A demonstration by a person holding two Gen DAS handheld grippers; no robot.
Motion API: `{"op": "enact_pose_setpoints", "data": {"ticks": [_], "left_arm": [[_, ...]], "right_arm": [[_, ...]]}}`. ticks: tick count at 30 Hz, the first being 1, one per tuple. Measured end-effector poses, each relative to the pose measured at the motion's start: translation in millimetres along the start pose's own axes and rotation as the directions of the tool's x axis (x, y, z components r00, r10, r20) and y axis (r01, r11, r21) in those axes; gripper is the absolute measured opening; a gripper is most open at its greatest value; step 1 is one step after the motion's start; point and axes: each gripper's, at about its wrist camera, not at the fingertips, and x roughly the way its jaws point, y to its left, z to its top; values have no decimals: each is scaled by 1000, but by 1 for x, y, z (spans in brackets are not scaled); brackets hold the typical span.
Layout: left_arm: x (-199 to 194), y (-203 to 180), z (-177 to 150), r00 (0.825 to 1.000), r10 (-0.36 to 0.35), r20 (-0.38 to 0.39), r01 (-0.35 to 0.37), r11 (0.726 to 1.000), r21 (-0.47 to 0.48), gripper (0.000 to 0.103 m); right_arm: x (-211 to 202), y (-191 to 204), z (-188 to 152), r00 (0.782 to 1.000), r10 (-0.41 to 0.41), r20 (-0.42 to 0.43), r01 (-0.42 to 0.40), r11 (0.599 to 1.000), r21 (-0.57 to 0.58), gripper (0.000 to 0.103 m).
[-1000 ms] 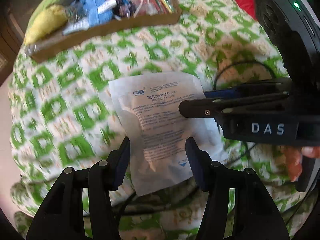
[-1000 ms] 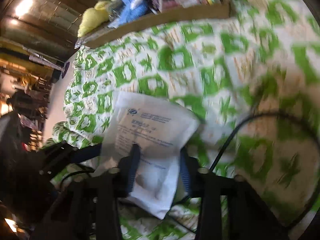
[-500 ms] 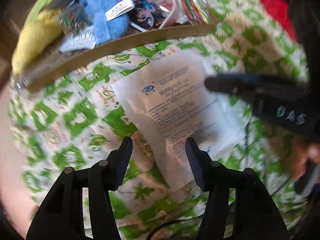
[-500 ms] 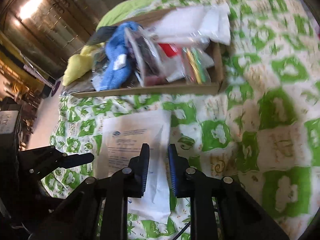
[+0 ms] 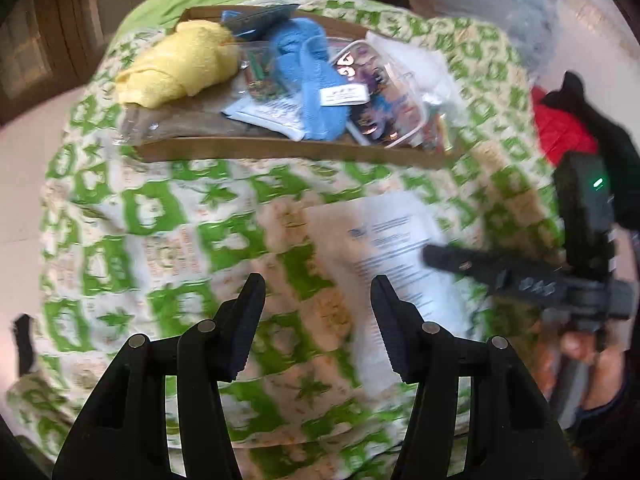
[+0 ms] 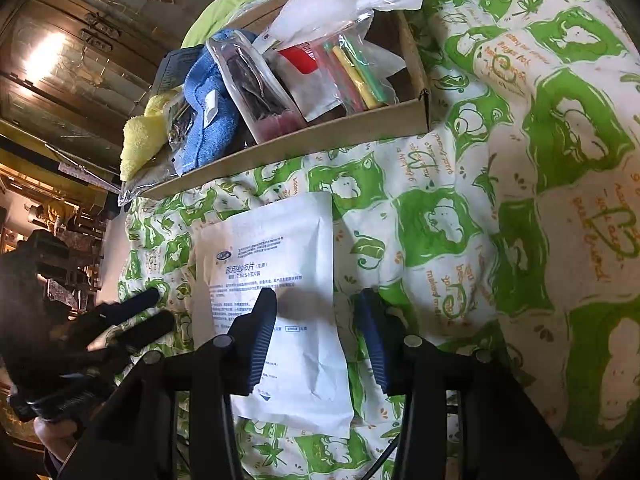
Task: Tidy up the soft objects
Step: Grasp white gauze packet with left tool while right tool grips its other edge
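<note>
My right gripper (image 6: pixel 316 336) is opening, pads off the flat white printed paper packet (image 6: pixel 280 300) lying low-centre on the green-patterned bedspread (image 6: pixel 520 200). My left gripper (image 5: pixel 318 320) hangs open, empty. The brown cardboard tray (image 6: pixel 320 136) above already holds several soft items; the packet remains outside.

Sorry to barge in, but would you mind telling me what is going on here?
A person is sorting soft things on a green-patterned bedspread with handheld tongs. The right tongs are opening over a flat white packet, which lies loose between the jaws. The left tongs hover open and empty beside it. Behind, a cardboard box already holds a yellow cloth, a blue towel and other packets.
</note>
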Motion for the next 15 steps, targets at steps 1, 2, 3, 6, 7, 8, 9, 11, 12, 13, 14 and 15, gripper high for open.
{"op": "enact_pose_setpoints", "data": {"ticks": [1,2,3,6,7,8,9,11,12,13,14,15], "left_arm": [[8,0,1,999,-36,-28,35,999,-18,55],[15,-1,0,997,-49,-57,47,999,-26,55],[22,-1,-4,994,-52,-92,50,998,-32,55],[42,0,-8,984,-57,-168,48,997,-61,55],[43,-1,-7,984,-60,-165,51,997,-60,55],[42,-2,-6,985,-68,-160,59,997,-59,55],[42,-4,-6,985,-78,-156,69,996,-62,55],[42,-9,-7,987,-60,-151,53,997,-46,55],[45,-17,-8,988,-44,-150,40,999,-28,55],[44,-20,-11,989,-31,-147,29,1000,-10,55],[44,-25,-13,989,-24,-149,26,1000,9,55],[46,-29,-14,988,-23,-155,26,999,20,55]], "right_arm": [[1,1,-1,1000,-5,2,5,1000,-2,43],[2,3,-1,1000,-8,3,8,1000,-4,43],[4,6,-1,1000,-8,2,8,1000,-5,43],[8,10,-2,1000,-8,2,8,1000,-5,43],[7,10,-1,1000,-7,1,7,1000,-1,43],[8,9,-1,1000,-7,0,7,1000,4,43],[8,8,-1,1000,-5,0,5,1000,10,43],[9,6,0,1000,-2,4,2,1000,25,43],[8,4,0,1000,-3,10,3,999,32,43],[6,0,1,1000,-8,21,7,999,44,43],[4,-2,2,1000,-13,27,11,999,52,43],[4,-4,3,999,-13,29,12,998,58,43]]}}
